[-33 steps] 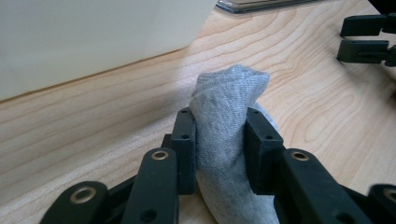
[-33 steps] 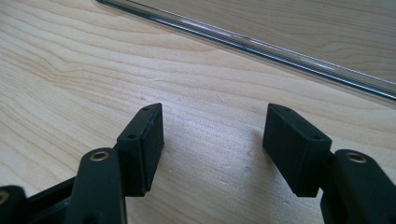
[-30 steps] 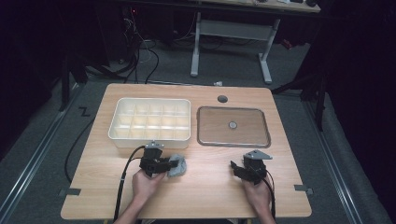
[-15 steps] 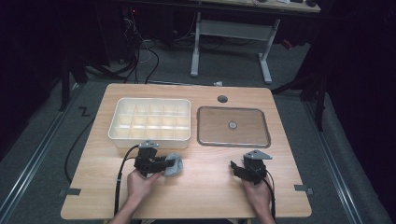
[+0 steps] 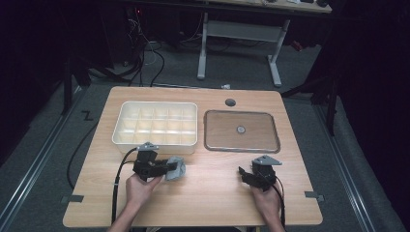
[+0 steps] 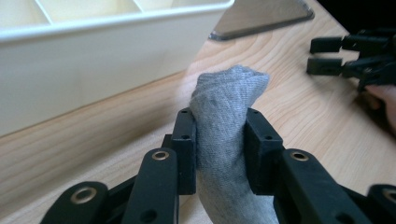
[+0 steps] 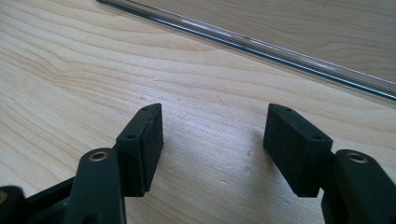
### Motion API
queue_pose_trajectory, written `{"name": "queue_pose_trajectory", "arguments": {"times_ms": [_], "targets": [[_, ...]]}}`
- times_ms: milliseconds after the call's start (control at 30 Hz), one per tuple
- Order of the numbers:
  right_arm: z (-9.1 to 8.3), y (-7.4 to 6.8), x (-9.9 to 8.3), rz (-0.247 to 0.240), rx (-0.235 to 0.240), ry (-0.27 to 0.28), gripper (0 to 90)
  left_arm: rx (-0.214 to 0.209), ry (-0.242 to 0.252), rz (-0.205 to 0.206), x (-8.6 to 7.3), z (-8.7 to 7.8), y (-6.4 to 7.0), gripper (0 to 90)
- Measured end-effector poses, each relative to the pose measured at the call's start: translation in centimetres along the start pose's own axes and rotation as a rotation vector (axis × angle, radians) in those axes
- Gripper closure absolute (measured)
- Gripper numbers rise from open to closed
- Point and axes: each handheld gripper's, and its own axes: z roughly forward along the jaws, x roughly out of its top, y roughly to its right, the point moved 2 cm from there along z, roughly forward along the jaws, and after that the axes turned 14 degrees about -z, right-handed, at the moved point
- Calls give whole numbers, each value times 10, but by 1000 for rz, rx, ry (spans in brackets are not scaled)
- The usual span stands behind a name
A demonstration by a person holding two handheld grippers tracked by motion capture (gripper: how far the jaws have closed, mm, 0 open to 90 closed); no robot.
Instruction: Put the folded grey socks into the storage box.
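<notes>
Grey sock (image 6: pixel 227 121): bunched, long axis along left gripper (image 6: pixel 219 140), clamped in its fingers; right gripper (image 7: pixel 212 149) fingers wide; wooden worktop (image 5: pixel 217 193), dark room.

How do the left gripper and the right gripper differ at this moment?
The left gripper is shut on a grey cloth; the right gripper is open with nothing between its jaws. The left sits near the white divided box, the right below the clear lid. Both are black and hand-held low over the wooden table.
</notes>
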Motion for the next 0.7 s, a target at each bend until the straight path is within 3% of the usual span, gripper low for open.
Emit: {"name": "queue_pose_trajectory", "arguments": {"times_ms": [700], "targets": [[0,0,0,1,2,0,375,15,58,18,26,-28,8,693]]}}
